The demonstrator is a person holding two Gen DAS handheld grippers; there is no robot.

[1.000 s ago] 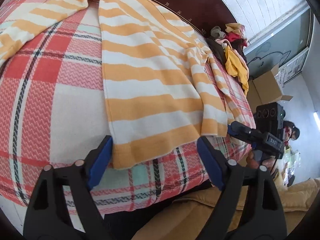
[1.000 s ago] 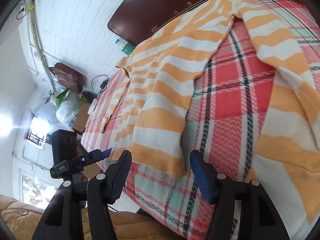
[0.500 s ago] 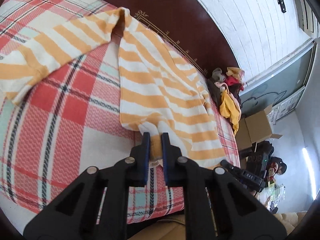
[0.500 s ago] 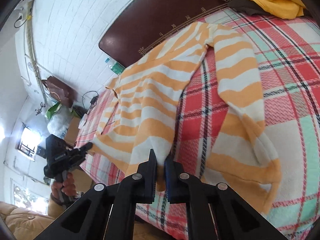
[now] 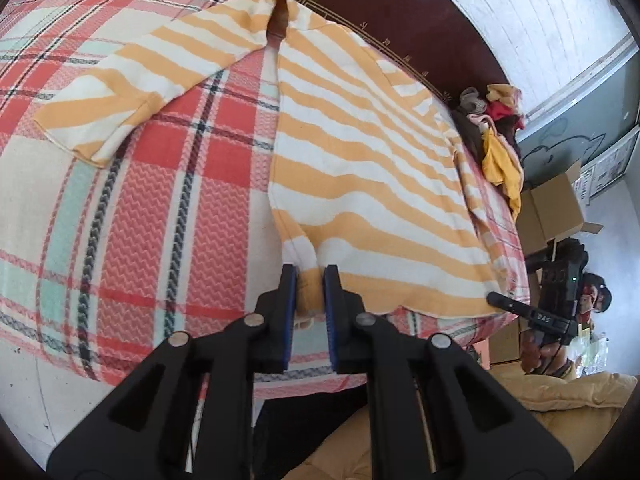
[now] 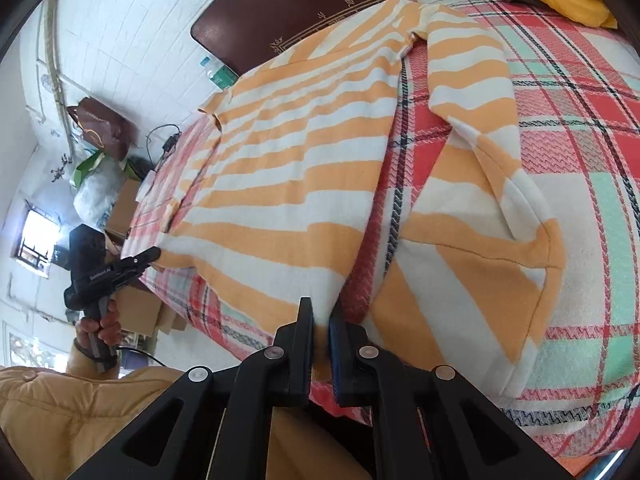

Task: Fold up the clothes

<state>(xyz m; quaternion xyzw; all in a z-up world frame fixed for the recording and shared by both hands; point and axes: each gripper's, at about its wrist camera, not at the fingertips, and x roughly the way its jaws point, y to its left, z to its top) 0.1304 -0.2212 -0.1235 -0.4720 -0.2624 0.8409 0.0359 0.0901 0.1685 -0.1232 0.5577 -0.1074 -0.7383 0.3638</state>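
Orange-striped sweater (image 5: pixel 360 152) lies flat on the plaid blanket (image 5: pixel 132 216); I've got the left gripper (image 5: pixel 310 280) and right gripper (image 6: pixel 321 312) each pinched on a hem corner; thin bites could slip when lifted

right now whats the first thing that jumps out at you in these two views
The orange-and-white striped sweater spread flat across the red plaid blanket dominates both views. Both grippers are shut on its bottom hem, the left gripper at one corner and the right gripper at the other. A heap of clothes sits by the dark headboard.
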